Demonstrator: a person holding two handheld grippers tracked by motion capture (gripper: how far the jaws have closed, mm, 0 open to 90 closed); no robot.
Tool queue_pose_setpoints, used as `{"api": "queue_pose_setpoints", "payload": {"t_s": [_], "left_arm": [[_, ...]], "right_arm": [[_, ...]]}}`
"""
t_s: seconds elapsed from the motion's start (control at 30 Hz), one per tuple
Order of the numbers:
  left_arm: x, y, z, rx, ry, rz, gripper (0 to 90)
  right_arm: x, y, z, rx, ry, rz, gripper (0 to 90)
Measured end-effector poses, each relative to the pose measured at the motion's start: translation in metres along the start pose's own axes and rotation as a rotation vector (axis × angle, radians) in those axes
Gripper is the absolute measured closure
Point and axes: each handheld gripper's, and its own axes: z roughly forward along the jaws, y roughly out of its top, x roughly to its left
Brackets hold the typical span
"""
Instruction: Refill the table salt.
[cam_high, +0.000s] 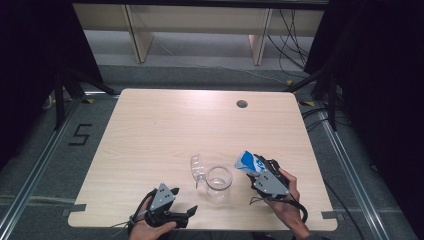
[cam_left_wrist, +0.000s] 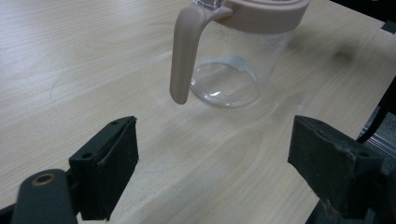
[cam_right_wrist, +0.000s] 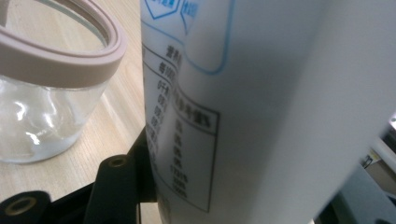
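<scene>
A clear glass jug (cam_high: 219, 181) with a pale pink rim and handle (cam_left_wrist: 183, 56) stands upright near the table's front edge. My right gripper (cam_high: 258, 168) is just to its right, shut on a white carton with blue print (cam_high: 247, 161), which it holds tilted toward the jug. In the right gripper view the carton (cam_right_wrist: 243, 93) is close up, with the jug's rim (cam_right_wrist: 60, 65) at its left and one black finger (cam_right_wrist: 116, 184) against the carton. My left gripper (cam_high: 185, 201) rests at the front left of the jug, open and holding nothing, and its jaws (cam_left_wrist: 212, 144) point at the handle.
A clear curved plastic piece (cam_high: 197, 167) sits against the jug's left side; whether it is attached I cannot tell. The wooden table (cam_high: 165, 130) has a round cable hole (cam_high: 242, 104) at the back right. Dark stands and cables flank the table.
</scene>
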Motion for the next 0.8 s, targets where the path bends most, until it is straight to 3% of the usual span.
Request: {"api": "queue_pose_setpoints", "payload": {"t_s": [0.07, 0.17, 0.27, 0.33, 0.4, 0.47, 0.6, 0.7, 0.8], "left_arm": [[-0.0007, 0.0001, -0.0006, 0.003, 0.013, 0.002, 15.4], [-0.0007, 0.0001, -0.0007, 0.003, 0.013, 0.002, 15.3], [-0.0003, 0.0, -0.0006, 0.002, 0.012, 0.002, 15.4], [0.0, -0.0001, -0.0001, 0.0, 0.005, 0.002, 15.4], [-0.001, 0.0, -0.0001, -0.002, 0.014, -0.004, 15.4], [-0.0004, 0.0002, -0.0002, -0.002, 0.019, 0.013, 15.4], [-0.0005, -0.0002, -0.0004, 0.003, 0.018, 0.005, 15.4], [-0.0003, -0.0002, -0.0004, 0.004, 0.019, 0.004, 15.4], [-0.0002, -0.0002, -0.0003, 0.003, 0.02, 0.003, 15.3]], "right_arm": [[0.0013, 0.001, -0.0011, 0.0, -0.004, -0.022, 45.9], [0.0029, 0.0016, -0.0023, 0.001, -0.004, -0.012, 46.0], [0.0026, 0.0026, -0.0025, 0.002, -0.011, -0.051, 46.0], [0.0045, 0.0029, -0.0028, 0.002, -0.008, -0.041, 46.0], [0.005, 0.0032, -0.0023, 0.014, -0.015, -0.077, 46.0], [0.0075, 0.0035, -0.002, 0.025, -0.005, -0.067, 46.1], [0.0068, 0.0054, -0.0018, 0.013, -0.018, -0.111, 46.2], [0.0072, 0.006, -0.0025, 0.022, -0.003, -0.1, 46.1], [0.0077, 0.0063, -0.0032, 0.017, -0.035, -0.125, 46.1]]}}
